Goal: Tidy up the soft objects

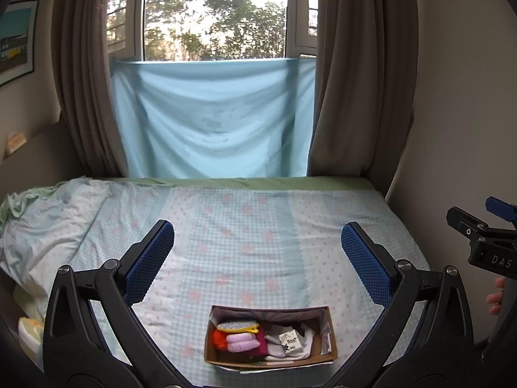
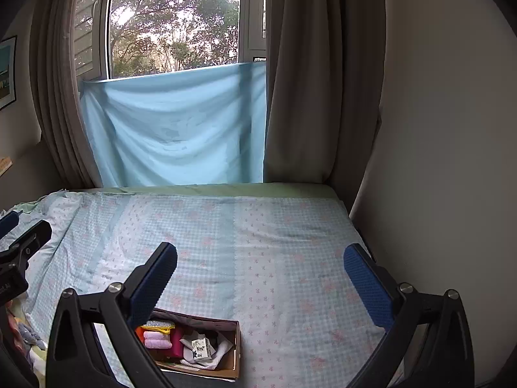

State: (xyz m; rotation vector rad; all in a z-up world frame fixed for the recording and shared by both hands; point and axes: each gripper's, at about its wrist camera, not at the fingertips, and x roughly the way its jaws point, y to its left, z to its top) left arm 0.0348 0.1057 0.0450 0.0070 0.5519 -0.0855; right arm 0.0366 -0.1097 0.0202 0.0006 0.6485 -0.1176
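Cardboard formed the open brown box that sat on the pale blue checked bedspread with pink flowers, near the bed's front edge, and the soft things lay packed inside it. On its left side were a grey scouring sponge with a yellow rim, an orange fluffy piece, a roll of pink fleecy cloth and a magenta cloth beneath; on its right lay white crumpled cloths under a small white printed carton.

You held your left gripper above and behind the box with its blue pads spread wide and nothing between them. Your right gripper hung likewise gaping and empty, over bare bedspread to the box's right.

That scene fitted a box yet to be unpacked as well as one just filled. Whether anything lay under the white cloths I could not tell, since the box floor was probably hidden. For any grasp there, you did well to come down straight over one piece, pinch it at its middle, and keep the pads off the cardboard walls so the light box would not drag.
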